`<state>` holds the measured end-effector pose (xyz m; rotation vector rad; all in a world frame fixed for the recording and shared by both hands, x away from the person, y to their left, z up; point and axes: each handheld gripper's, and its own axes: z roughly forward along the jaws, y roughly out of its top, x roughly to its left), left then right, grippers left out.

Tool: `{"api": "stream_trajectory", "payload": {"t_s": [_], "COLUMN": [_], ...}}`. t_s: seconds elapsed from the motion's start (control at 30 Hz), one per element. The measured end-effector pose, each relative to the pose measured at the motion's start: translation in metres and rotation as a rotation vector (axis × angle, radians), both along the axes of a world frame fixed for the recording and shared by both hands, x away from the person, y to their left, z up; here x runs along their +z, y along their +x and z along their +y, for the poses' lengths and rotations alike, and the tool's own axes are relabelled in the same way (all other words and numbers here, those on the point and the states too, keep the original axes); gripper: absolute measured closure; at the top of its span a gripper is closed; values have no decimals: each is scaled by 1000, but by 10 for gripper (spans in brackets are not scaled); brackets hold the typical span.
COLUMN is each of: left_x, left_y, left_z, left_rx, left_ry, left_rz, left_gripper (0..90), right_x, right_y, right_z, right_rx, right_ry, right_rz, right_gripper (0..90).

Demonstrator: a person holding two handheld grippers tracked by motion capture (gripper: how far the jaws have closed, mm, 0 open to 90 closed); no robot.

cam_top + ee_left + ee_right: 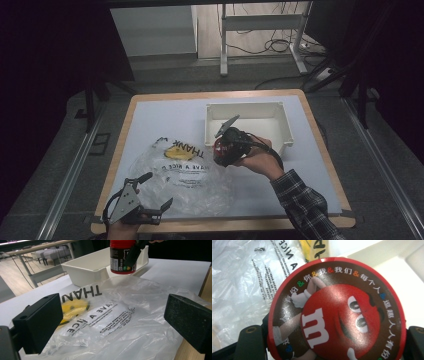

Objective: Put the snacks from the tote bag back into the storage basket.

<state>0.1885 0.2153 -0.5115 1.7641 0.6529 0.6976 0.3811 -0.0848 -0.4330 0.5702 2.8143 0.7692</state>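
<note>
White-topped table with wood edging, dim room, cabling on the floor behind. Right gripper: jaws clamped on a red candy canister, held above the table just beside the white bin, likely bound for it. Left gripper: jaws apart, empty, at the crumpled plastic bag, perhaps to steady it.

White-topped table with wood edge, frame centre; white bin upper right of it, clear plastic bag lower left, both resting on top.
</note>
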Motion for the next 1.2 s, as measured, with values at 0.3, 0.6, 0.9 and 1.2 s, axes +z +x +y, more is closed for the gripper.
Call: {"api": "stream_trajectory", "payload": {"t_s": [0.3, 0.6, 0.9, 1.2], "left_x": [0, -1, -1, -1], "left_y": [0, 0, 0, 0], "left_z": [0, -1, -1, -1], "left_rx": [2, 4, 5, 4], "left_ry": [9, 14, 11, 13], "left_rz": [1, 2, 1, 1], "left_gripper": [21, 22, 22, 22], "right_x": [0, -3, -9, -15], "right_y": [12, 25, 39, 52], "right_z": [-7, -12, -10, -7], "right_rx": [-7, -20, -18, -13], "right_ry": [-6, -15, -10, -11], "right_rz": [-5, -5, -16, -16], "right_gripper": [257, 257, 257, 257]}}
